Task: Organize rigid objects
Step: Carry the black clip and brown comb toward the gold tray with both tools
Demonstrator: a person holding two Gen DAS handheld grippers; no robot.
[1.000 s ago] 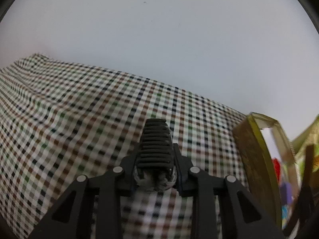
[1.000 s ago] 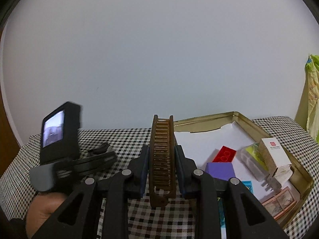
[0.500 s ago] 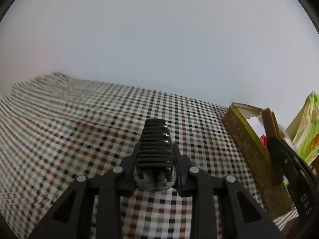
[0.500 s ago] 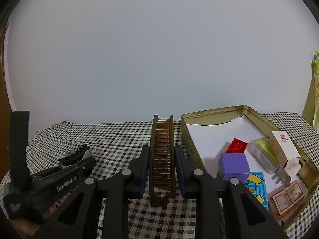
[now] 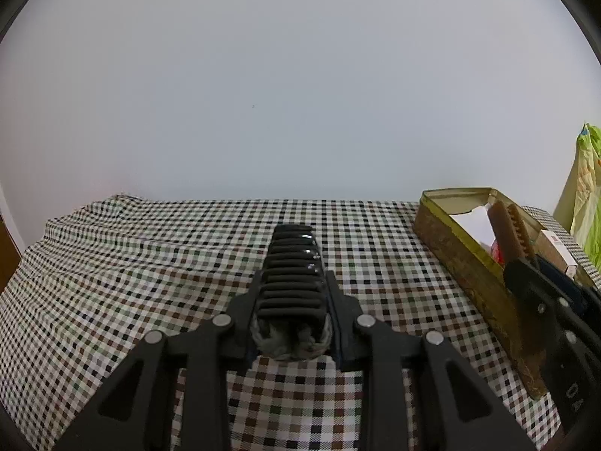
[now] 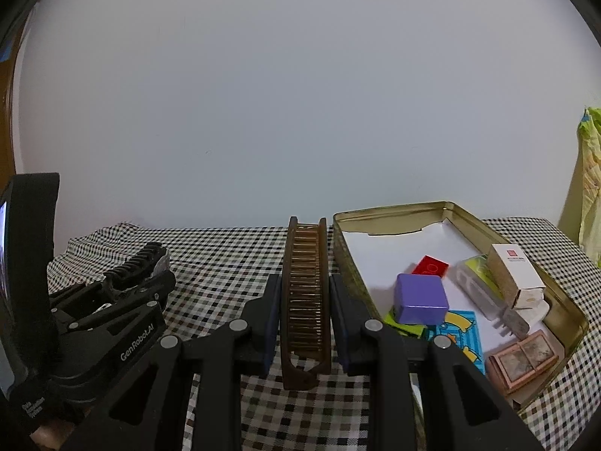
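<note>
The left gripper (image 5: 293, 289) is clamped tight on a black ribbed thing (image 5: 293, 274), which juts forward between the jaws above the checked cloth (image 5: 150, 263); a grey fuzzy part shows at its near end, and I cannot tell what the object is. The cloth runs ahead of it and to both sides. Off to this gripper's right stands the gold tin (image 5: 462, 263), its long wall facing the gripper.

The right gripper (image 6: 305, 289) is closed on a brown comb (image 6: 305, 293). The comb stands on edge between the jaws, teeth upward, its length running straight ahead past the fingertips and its near end hanging below them, over the cloth (image 6: 225, 263). In the left view the same comb (image 5: 509, 233) rises over the tin's near wall.

The tin (image 6: 413, 208) lies just to the right of the comb, open, lined with white paper (image 6: 394, 240). Inside, nearest the right gripper, sits a purple block (image 6: 420, 298), with a red brick (image 6: 430, 266) behind it and a blue card (image 6: 460, 332) in front of it. Further right lie a clear case (image 6: 484, 293), a white carton (image 6: 514, 274) leaning along the tin's far-right wall, and a pink packet (image 6: 522, 357) at the near-right corner.

The left gripper (image 6: 142, 267) shows to the right gripper's left, low over the cloth, apart from the tin. A green bag (image 6: 591, 180) hangs at the far right.
</note>
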